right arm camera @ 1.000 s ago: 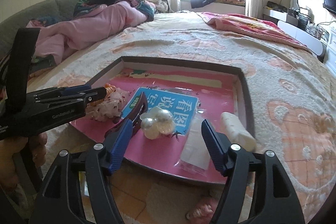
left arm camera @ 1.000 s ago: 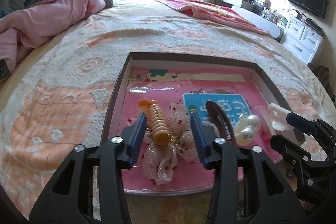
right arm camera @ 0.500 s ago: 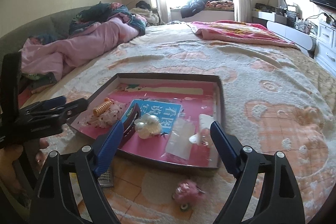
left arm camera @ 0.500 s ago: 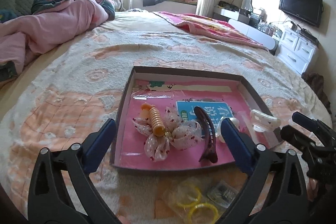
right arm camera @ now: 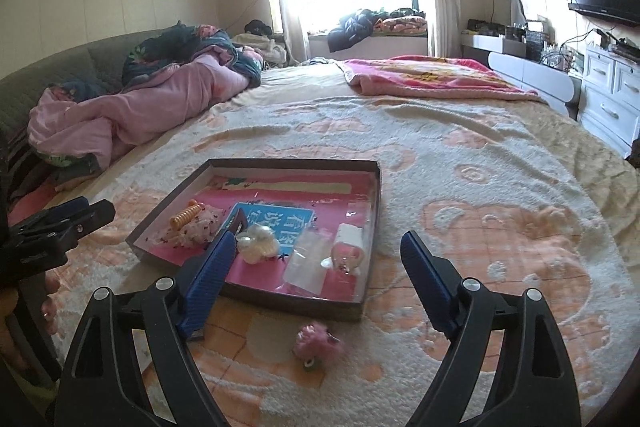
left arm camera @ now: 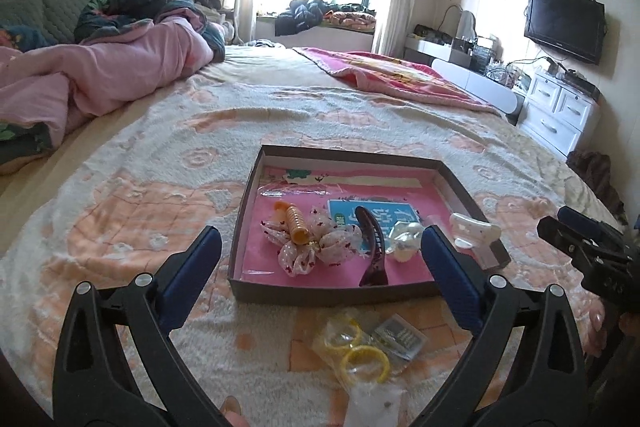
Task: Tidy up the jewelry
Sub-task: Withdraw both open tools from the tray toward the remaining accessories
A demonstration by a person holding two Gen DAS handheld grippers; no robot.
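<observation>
Blanket (left arm camera: 120, 227) was fuzzy cloth. Box (left arm camera: 332, 294) looked like matt cardboard w/ pink paper inside. Hair clip (left arm camera: 370, 247) was shiny plastic. Bow (left arm camera: 316, 247) was thin cloth.

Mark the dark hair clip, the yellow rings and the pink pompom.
dark hair clip (left arm camera: 371, 247), left wrist view, mid-body of the clip.
yellow rings (left arm camera: 366, 362), left wrist view, band of the nearer ring.
pink pompom (right arm camera: 316, 339), right wrist view, fluffy centre.

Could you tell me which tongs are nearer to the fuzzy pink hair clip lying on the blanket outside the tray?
Right. The right tongs hang open directly over the fuzzy pink hair clip, in front of the tray. The left tongs are open off to its left, beyond the tray's left corner.
</observation>
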